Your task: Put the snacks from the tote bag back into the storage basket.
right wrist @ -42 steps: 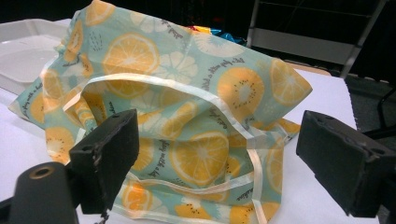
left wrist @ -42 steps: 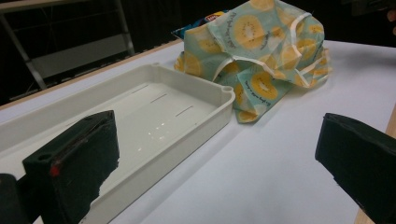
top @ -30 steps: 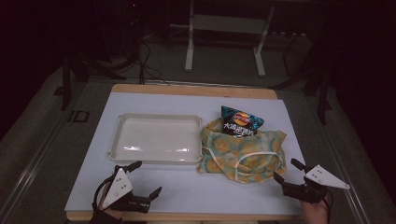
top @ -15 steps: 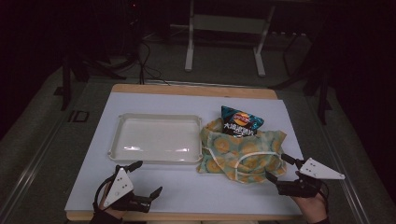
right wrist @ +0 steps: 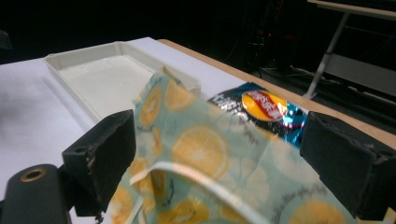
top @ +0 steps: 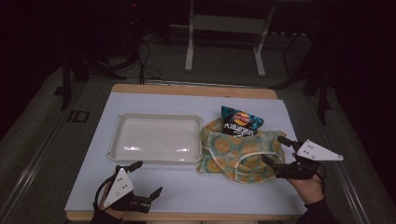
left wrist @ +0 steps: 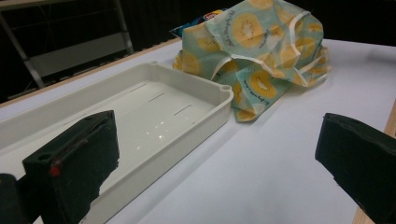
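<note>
A crumpled cloth bag (top: 238, 156) with a yellow fruit-slice print lies right of centre on the table. A dark blue chip packet (top: 240, 122) sticks out of its far side. My right gripper (top: 272, 149) is open, its jaws reaching over the bag's right edge. In the right gripper view the cloth bag (right wrist: 196, 144) lies between and below the wide-apart jaws of the right gripper (right wrist: 219, 158), with the chip packet (right wrist: 264, 105) just beyond. My left gripper (top: 149, 177) is open and holds nothing, near the front left, in front of an empty white tray (top: 156, 116).
The white table top (top: 187, 200) has a wooden edge at the front and back. In the left gripper view the tray (left wrist: 154, 107) lies close ahead on the left and the cloth bag (left wrist: 254, 42) farther off. A metal stand (top: 224, 42) is on the dark floor behind.
My right gripper has moved left and forward from the table's right edge until its jaws reach over the cloth bag. The left gripper has hardly moved.
</note>
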Demonstrator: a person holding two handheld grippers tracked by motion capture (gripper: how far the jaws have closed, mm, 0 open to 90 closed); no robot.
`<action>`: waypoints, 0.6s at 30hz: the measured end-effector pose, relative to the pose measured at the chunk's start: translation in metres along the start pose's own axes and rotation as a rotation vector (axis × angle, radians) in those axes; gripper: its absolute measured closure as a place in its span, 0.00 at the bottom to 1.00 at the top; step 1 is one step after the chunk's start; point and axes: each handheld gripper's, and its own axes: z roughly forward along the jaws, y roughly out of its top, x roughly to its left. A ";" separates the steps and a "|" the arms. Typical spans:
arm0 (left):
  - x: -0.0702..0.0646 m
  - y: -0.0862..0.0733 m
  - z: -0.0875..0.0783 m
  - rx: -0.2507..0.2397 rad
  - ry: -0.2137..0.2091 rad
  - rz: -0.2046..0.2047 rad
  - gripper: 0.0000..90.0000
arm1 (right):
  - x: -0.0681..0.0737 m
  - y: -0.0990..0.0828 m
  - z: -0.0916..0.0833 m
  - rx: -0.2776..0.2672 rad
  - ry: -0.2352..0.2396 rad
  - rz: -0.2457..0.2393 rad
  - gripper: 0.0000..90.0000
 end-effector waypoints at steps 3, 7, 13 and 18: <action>0.000 0.000 0.000 0.000 0.000 0.000 0.00 | -0.006 0.007 0.006 0.007 0.013 0.002 0.14; 0.000 0.000 0.000 0.003 0.001 0.001 0.00 | -0.015 0.014 0.014 0.018 0.040 0.002 0.15; 0.000 0.000 0.000 0.004 0.000 0.002 0.00 | -0.030 0.021 0.026 0.025 0.063 0.016 0.15; 0.000 0.000 0.001 0.005 -0.002 0.004 0.00 | -0.045 0.027 0.037 0.027 0.057 0.026 0.16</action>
